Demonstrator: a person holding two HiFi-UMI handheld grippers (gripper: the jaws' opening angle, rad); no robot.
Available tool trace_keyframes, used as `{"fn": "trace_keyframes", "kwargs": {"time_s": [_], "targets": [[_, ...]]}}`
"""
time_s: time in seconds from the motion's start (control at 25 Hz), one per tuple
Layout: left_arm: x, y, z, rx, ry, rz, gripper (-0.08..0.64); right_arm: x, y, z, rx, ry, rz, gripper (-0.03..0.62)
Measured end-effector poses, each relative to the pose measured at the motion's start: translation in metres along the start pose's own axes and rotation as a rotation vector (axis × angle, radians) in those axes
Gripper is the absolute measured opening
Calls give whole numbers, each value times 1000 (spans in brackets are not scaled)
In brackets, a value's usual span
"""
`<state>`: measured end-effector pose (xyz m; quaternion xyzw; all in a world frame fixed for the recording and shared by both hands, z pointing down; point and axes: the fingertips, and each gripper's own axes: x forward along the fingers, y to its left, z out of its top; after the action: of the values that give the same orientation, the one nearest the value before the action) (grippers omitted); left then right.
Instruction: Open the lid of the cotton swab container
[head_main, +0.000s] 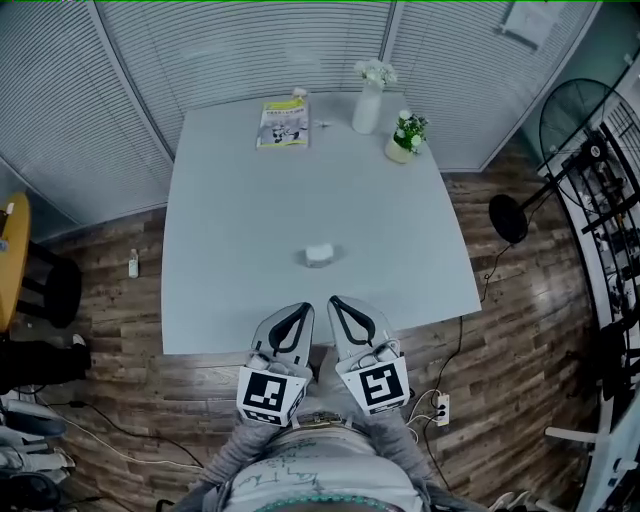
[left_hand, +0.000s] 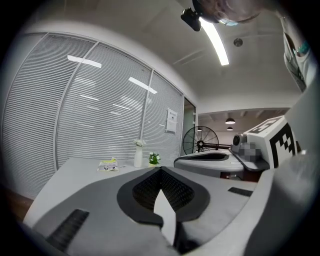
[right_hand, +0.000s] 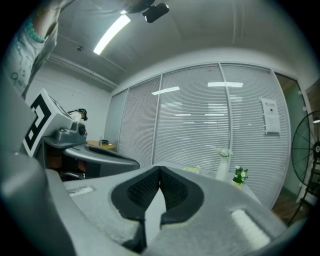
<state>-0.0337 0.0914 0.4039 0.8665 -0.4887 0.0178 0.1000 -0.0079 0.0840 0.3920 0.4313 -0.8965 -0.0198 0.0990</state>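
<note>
A small white cotton swab container (head_main: 319, 254) sits on the pale table (head_main: 240, 230), a little beyond both grippers, its lid down. My left gripper (head_main: 303, 306) is held at the table's near edge, shut with nothing in it. My right gripper (head_main: 333, 299) sits beside it, also shut and empty. In the left gripper view the left gripper (left_hand: 160, 169) has its tips touching and the right gripper's body (left_hand: 215, 162) shows to the right. In the right gripper view the right gripper (right_hand: 160, 169) is closed likewise. The container is hidden in both gripper views.
At the table's far side lie a booklet (head_main: 283, 124), a white vase with flowers (head_main: 368, 103) and a small potted plant (head_main: 405, 137). A standing fan (head_main: 583, 125) and a black stool (head_main: 508, 218) stand to the right of the table.
</note>
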Motion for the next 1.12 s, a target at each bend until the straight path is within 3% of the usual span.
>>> {"fn": "trace_keyframes", "kwargs": {"time_s": [0.28, 0.64, 1.12], "targets": [[51, 11, 21, 43, -24, 73, -3, 34, -37, 5, -16, -34, 100, 2], [101, 14, 46, 28, -55, 136, -3, 63, -78, 27, -45, -71, 205, 2], [122, 25, 28, 29, -31, 206, -3, 69, -104, -3, -50, -41, 259, 2]]}}
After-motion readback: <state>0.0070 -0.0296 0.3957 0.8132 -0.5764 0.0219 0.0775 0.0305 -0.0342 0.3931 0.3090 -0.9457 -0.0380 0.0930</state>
